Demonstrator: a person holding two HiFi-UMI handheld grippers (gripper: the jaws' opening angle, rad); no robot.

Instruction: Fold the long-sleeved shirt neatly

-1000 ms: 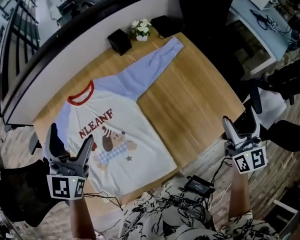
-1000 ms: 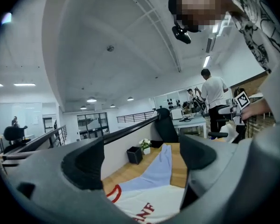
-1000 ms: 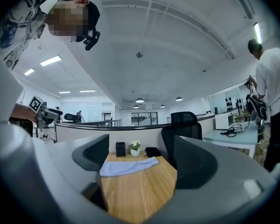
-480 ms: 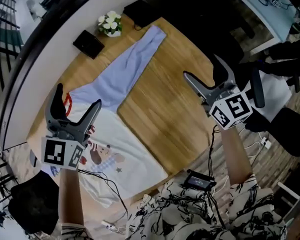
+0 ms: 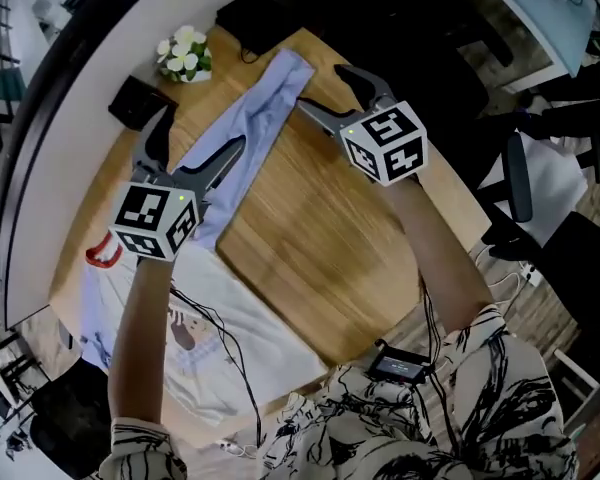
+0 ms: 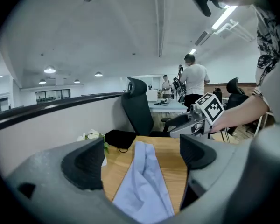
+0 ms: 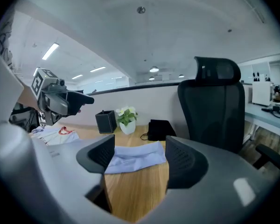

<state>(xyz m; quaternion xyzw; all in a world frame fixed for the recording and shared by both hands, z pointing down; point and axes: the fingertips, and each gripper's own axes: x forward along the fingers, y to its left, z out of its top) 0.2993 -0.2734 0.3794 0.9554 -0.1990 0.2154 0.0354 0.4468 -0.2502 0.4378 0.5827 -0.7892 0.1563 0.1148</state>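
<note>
Shirt (image 5: 248,320) flat on counter (image 5: 325,230), sleeve (image 5: 270,103) stretched out. Left claw (image 5: 202,133) wide open over the sleeve; right claw (image 5: 325,90) near the cuff — open, just narrowing, gripping nothing.

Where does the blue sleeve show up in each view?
Head view: blue sleeve at upper centre, running diagonally.
Left gripper view: sleeve at bottom centre, seen between the jaws.
Right gripper view: sleeve at centre, crosswise beyond the jaws.
Shared landmark: white flowers near the cuff.
</note>
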